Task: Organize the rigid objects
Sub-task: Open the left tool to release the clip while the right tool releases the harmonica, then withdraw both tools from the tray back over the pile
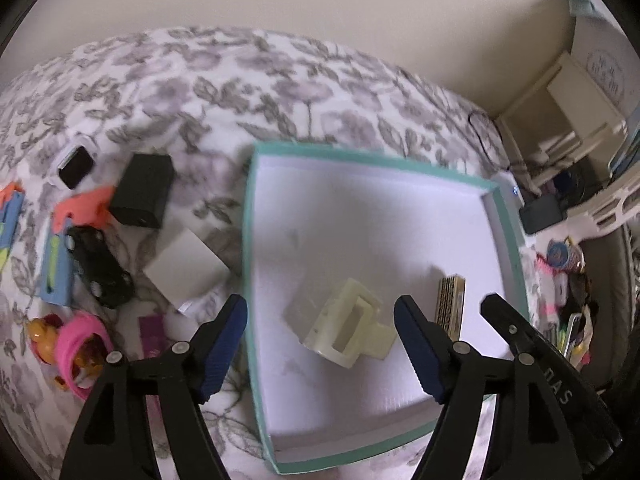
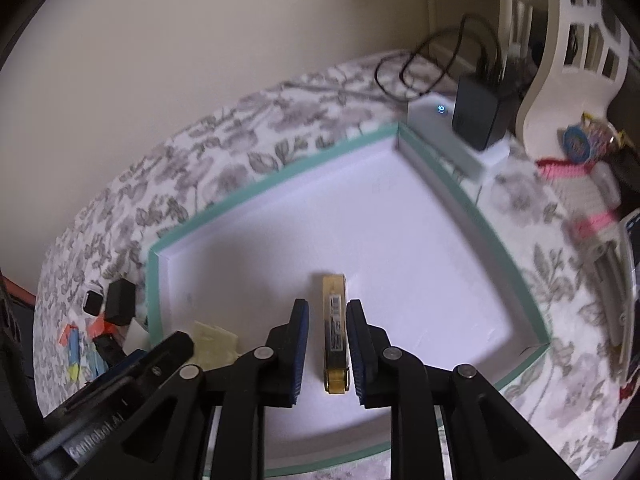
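Left claw (image 1: 320, 344) released above cream clip (image 1: 346, 330); right claw (image 2: 328, 350), "GenRobot.AI"-lettered, loosely astride gold bar (image 2: 335, 332).

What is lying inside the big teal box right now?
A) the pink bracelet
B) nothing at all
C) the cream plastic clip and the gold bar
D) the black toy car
C: the cream plastic clip and the gold bar both lie on the white floor of the teal box; the black toy car and pink bracelet sit outside on the bedspread.
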Demonstrator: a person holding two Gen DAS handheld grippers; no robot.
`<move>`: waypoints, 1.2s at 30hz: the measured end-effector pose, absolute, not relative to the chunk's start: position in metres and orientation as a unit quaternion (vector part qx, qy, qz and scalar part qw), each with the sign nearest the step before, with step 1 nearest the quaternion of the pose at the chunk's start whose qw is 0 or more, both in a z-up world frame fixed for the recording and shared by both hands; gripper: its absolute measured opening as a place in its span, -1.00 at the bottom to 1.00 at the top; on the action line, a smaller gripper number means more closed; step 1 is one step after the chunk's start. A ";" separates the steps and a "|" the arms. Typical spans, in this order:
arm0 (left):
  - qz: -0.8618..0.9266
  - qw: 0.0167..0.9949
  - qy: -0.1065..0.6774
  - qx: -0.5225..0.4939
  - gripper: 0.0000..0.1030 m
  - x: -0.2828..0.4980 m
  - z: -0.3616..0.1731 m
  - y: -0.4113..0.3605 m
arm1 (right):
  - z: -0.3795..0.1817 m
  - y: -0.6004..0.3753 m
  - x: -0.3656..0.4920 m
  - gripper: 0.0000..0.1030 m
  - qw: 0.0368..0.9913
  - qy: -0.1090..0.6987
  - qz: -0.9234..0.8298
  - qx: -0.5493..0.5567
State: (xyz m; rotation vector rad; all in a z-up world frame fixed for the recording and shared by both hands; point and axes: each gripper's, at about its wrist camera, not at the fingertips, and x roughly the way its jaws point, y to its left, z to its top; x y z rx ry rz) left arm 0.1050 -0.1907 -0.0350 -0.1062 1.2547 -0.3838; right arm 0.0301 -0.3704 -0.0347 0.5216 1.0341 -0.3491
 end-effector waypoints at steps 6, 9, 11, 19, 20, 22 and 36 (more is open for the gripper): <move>-0.154 0.802 0.572 -0.071 0.51 0.112 -0.021 -0.171 | -0.021 -0.364 0.029 -0.01 0.838 0.469 -0.163 0.227; -0.142 0.810 0.564 -0.076 0.51 0.113 -0.019 -0.162 | -0.023 -0.359 0.031 0.15 0.839 0.472 -0.159 0.220; -0.132 0.815 0.558 -0.078 0.53 0.115 -0.017 -0.156 | -0.026 -0.356 0.031 0.26 0.839 0.474 -0.156 0.217; -0.087 0.846 0.525 -0.040 0.92 0.119 -0.015 -0.143 | -0.029 -0.345 0.035 0.76 0.847 0.473 -0.136 0.202; -0.084 0.847 0.525 -0.034 0.92 0.120 -0.016 -0.143 | -0.030 -0.344 0.036 0.82 0.847 0.474 -0.135 0.201; -0.077 0.845 0.528 -0.026 0.92 0.121 -0.020 -0.142 | -0.032 -0.342 0.037 0.92 0.846 0.477 -0.132 0.197; -0.033 0.839 0.537 -0.076 0.92 0.129 -0.031 -0.109 | -0.038 -0.339 0.038 1.00 0.850 0.471 -0.123 0.202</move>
